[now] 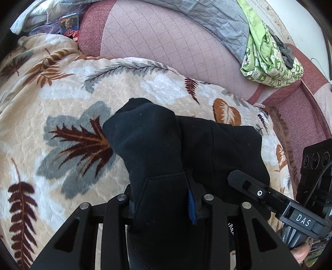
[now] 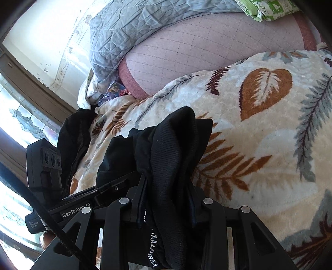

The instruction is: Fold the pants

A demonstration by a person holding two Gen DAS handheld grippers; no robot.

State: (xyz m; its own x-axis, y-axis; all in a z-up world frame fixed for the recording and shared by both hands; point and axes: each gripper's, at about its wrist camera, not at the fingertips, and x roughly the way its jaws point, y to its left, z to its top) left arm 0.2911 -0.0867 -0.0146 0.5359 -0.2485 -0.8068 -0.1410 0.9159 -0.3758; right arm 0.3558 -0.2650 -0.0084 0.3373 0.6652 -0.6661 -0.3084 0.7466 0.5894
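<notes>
Left wrist: leaf-print blanket [image 1: 68, 108] covers pink quilted sofa [image 1: 166, 47] under pants [image 1: 186, 145].

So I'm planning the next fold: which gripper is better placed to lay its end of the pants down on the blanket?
Probably the left gripper: the pants reach over open blanket ahead of it. Both are clamped on them.

Under me spreads a cream plush blanket with brown and grey leaf print [image 1: 62, 99]. Beyond it I see a pink quilted sofa cushion with darker red borders [image 1: 166, 45], a grey-blue quilted cover [image 1: 217, 18] and a crumpled green patterned cloth [image 1: 267, 62]. Daylight pours through a brown-framed window with leaded glass [image 2: 22, 120] beside a pale wall [image 2: 41, 31].
</notes>
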